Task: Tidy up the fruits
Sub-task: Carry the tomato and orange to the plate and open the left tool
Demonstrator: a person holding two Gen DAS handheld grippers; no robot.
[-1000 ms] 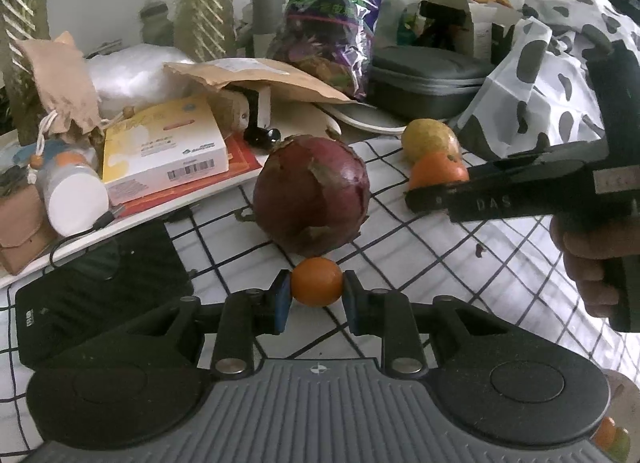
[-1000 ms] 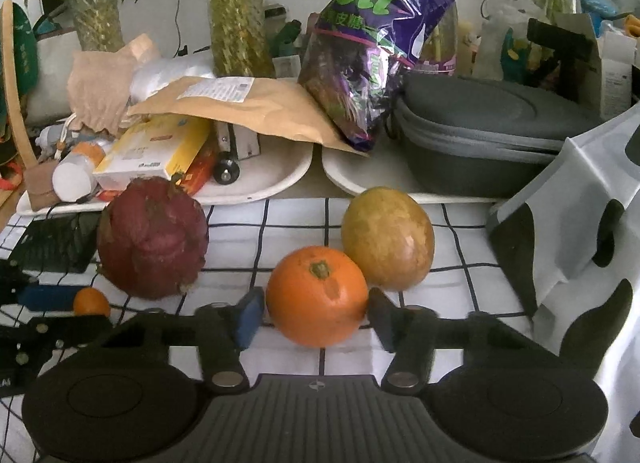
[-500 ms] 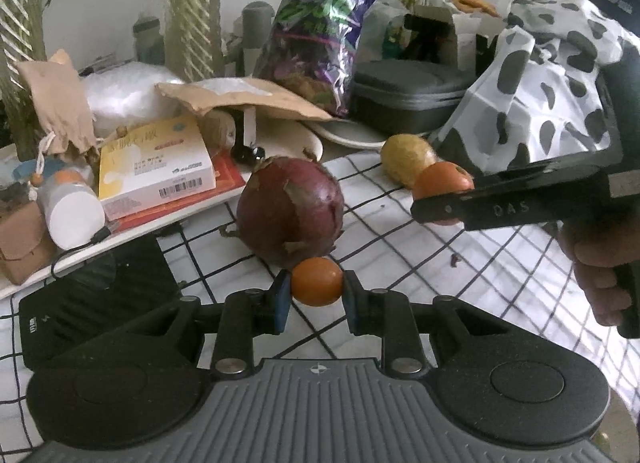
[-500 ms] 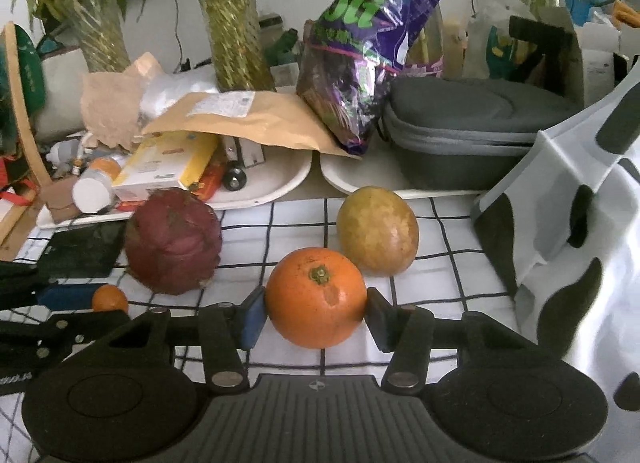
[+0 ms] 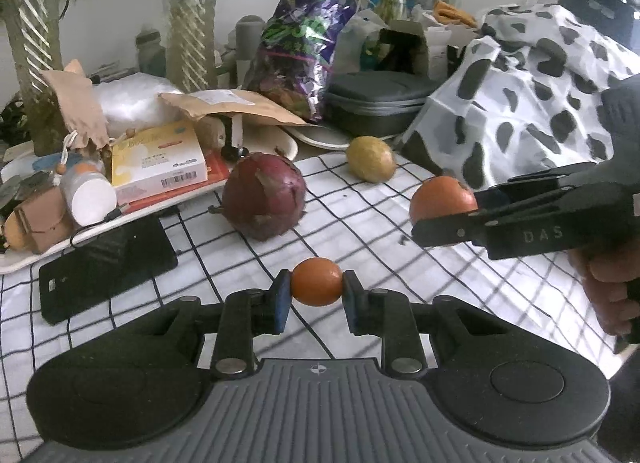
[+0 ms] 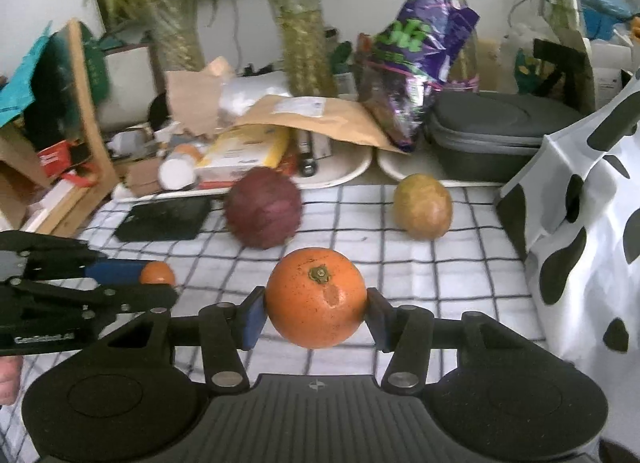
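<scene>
My left gripper (image 5: 316,283) is shut on a small orange fruit (image 5: 317,281) and holds it above the checked cloth. My right gripper (image 6: 316,309) is shut on a large orange (image 6: 316,297), also lifted off the cloth. In the left wrist view the right gripper (image 5: 448,211) with the orange (image 5: 440,199) is at the right. In the right wrist view the left gripper (image 6: 160,279) with the small fruit (image 6: 157,273) is at the left. A dark red round fruit (image 5: 264,197) (image 6: 262,213) and a yellow-green fruit (image 5: 370,159) (image 6: 423,207) lie on the cloth further back.
A black phone-like slab (image 5: 104,263) lies on the cloth at the left. White trays (image 6: 340,171) behind hold boxes, a brown envelope, a purple bag (image 5: 304,47) and a grey case (image 6: 492,135). A cow-spotted bag (image 5: 520,103) stands at the right. Plants line the back wall.
Both grippers have pulled back and up with their fruits. The large orange has left its place beside the yellow-green fruit. The dark red fruit now lies farther off.
</scene>
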